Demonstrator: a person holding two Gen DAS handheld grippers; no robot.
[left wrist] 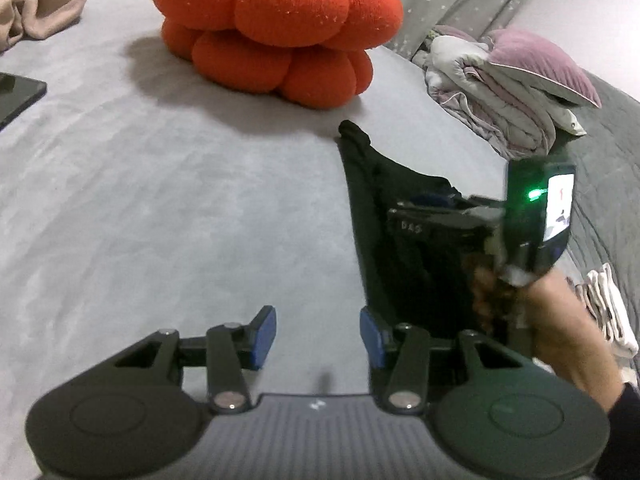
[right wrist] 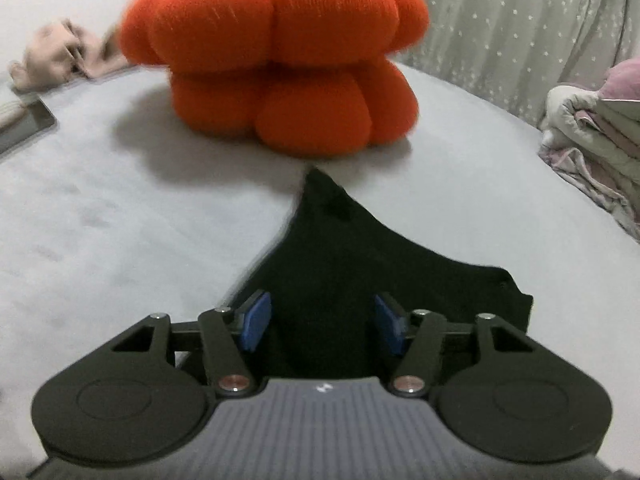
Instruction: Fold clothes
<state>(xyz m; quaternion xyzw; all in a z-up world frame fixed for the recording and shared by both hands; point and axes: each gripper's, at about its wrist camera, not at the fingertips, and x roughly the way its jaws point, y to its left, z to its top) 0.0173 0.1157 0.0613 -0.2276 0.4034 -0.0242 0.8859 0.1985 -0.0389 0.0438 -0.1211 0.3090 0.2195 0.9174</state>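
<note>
1. The black garment (right wrist: 360, 264) lies flat on the pale grey bed surface (right wrist: 120, 220). In the right wrist view it tapers to a narrow tip at 12 o'clock, just short of the orange knotted cushion (right wrist: 276, 60). It has one stepped corner at about 3 o'clock.
2. In the left wrist view the same garment (left wrist: 384, 208) sits at 2 o'clock from the left gripper (left wrist: 318, 334). Its left edge is long and straight, and its narrow end points toward the cushion (left wrist: 276, 28).
3. The left gripper's blue pads (left wrist: 266, 334) stand wide apart over bare bed surface (left wrist: 160, 200) and hold nothing. The right pad is just beside the garment's edge.
4. The right gripper (right wrist: 322, 322) has its fingers spread wide, with black cloth showing between them. I cannot tell whether the pads (right wrist: 256, 322) touch the fabric.
5. In the left wrist view the right gripper's body (left wrist: 536, 216), with a green light and a small screen, covers much of the garment. The holding hand (left wrist: 568, 320) is motion-blurred.
6. The garment's near edge is hidden under the right gripper's housing. Its type is hard to make out.
7. A pink cloth (left wrist: 40, 8) at 10 o'clock, a dark flat device (left wrist: 16, 94) at 9 o'clock, and folded bedding (left wrist: 516, 80) at 2 o'clock are all cut off by the frame.
</note>
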